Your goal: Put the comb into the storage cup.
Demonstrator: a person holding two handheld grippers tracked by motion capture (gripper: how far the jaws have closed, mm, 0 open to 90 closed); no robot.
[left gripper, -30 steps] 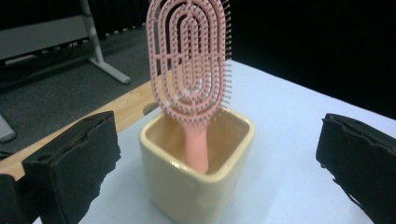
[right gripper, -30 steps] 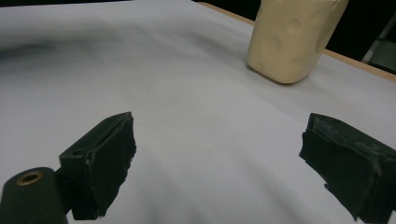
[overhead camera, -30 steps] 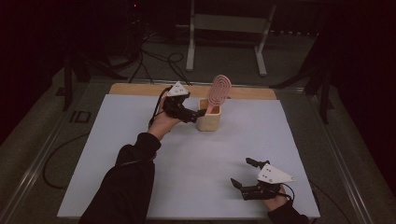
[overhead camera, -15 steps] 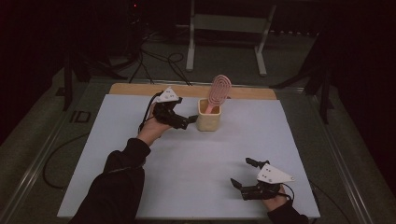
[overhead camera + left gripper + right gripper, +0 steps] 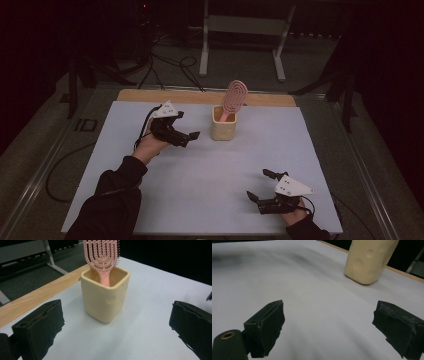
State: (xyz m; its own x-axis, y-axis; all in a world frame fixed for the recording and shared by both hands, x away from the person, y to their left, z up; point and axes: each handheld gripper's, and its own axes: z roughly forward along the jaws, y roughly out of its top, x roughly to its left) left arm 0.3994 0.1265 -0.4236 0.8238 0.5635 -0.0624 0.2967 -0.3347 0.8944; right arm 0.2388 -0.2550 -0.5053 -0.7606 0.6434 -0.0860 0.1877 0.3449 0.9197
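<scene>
One pink brush (image 5: 233,97) stands handle-down in a cream cup (image 5: 223,129), its bristled head rising well above the rim and leaning a little toward the far edge. The cup sits upright on the white table (image 5: 200,190), near the wooden strip (image 5: 150,96) at the back. In the left gripper view the brush handle (image 5: 103,280) drops inside the cup (image 5: 105,298), though how deep it reaches is hidden by the wall.

Just to the left of the cup, the left gripper (image 5: 187,137) hovers with its jaws spread wide and nothing between them; it points at the cup but is clear of it. The right gripper (image 5: 260,186) lies well apart, near the front edge, jaws likewise spread and empty, resting low over the table.

Judging by this, the main work looks finished: the brush is seated in the cup and neither claw holds anything. What may remain is only drawing the left hand (image 5: 150,145) away from the cup.
</scene>
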